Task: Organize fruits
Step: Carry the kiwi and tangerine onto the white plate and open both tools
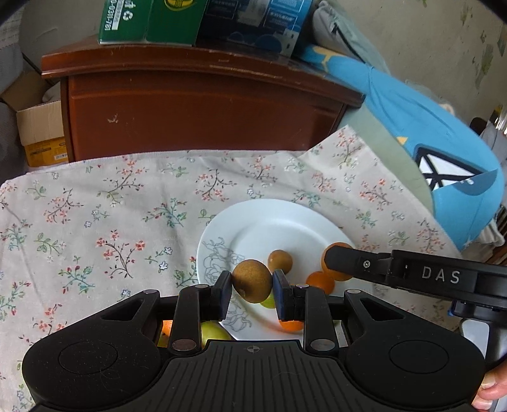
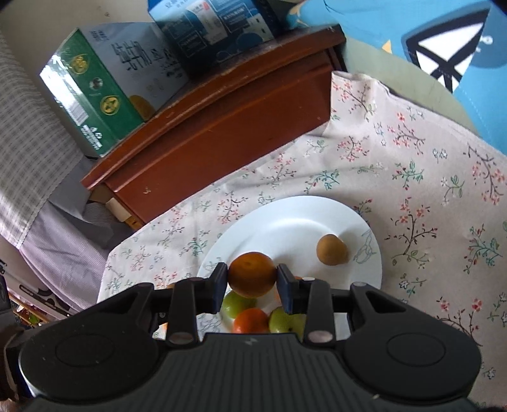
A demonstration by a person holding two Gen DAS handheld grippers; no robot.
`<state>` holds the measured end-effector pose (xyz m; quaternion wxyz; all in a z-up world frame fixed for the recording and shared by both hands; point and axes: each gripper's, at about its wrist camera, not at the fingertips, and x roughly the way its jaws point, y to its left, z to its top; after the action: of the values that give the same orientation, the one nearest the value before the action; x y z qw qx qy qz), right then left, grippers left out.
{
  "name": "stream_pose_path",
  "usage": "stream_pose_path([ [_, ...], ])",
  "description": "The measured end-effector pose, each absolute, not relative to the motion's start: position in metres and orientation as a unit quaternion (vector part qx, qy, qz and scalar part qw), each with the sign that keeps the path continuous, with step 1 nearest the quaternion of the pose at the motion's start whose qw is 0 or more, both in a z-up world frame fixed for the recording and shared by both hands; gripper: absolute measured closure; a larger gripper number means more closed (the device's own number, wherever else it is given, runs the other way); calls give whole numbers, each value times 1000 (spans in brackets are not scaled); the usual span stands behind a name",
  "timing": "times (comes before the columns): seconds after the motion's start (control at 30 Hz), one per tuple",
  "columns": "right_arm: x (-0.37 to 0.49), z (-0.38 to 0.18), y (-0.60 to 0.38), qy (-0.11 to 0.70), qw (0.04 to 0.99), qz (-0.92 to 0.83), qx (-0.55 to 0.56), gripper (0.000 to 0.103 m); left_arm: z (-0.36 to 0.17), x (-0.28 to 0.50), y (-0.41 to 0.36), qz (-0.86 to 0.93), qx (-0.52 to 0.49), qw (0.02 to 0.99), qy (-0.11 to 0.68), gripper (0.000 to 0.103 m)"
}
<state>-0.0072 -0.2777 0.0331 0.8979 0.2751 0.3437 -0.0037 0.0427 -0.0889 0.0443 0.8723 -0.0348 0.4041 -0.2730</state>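
Note:
A white plate (image 1: 269, 222) with a grey flower print lies on the floral cloth. My left gripper (image 1: 252, 286) is shut on a brown kiwi (image 1: 252, 280) above the plate's near edge. A second kiwi (image 1: 279, 260) lies on the plate. My right gripper (image 2: 252, 282) is shut on an orange (image 2: 252, 274) over the same plate (image 2: 285, 222); it shows in the left wrist view (image 1: 339, 261) too. Below it lie two green fruits (image 2: 236, 304) (image 2: 285, 320), another orange (image 2: 250, 320) and the second kiwi (image 2: 331, 249).
A brown wooden cabinet (image 1: 202, 107) stands behind the table, with green and blue cartons (image 1: 152, 19) on top. A blue cloth (image 1: 427, 133) lies at the right. A cardboard box (image 1: 41, 133) sits at the left. More fruit (image 1: 212, 331) shows under my left gripper.

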Motion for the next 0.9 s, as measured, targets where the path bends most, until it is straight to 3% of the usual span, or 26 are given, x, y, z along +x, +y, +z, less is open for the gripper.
stream_pose_path([
  [0.43,8,14,-288,361,883,-27,300,67,36,52,-99,-265,-35,871,412,74],
  [0.47,9,13,-288,359,883,-29,300,67,37,53,-98,-266,-40,871,412,72],
  [0.53,8,15,-289,355,884,-32,302,67,42,52,-95,-260,-47,875,405,47],
  [0.57,9,16,-289,352,885,-32,304,67,45,51,-93,-256,-51,879,398,42],
  [0.67,7,20,-291,343,888,-32,305,67,55,51,-88,-253,-52,886,385,36],
  [0.73,6,23,-292,338,890,-34,304,66,61,51,-85,-247,-54,888,384,23],
  [0.9,4,26,-292,337,890,-31,307,66,73,49,-73,-241,-54,888,387,17],
])
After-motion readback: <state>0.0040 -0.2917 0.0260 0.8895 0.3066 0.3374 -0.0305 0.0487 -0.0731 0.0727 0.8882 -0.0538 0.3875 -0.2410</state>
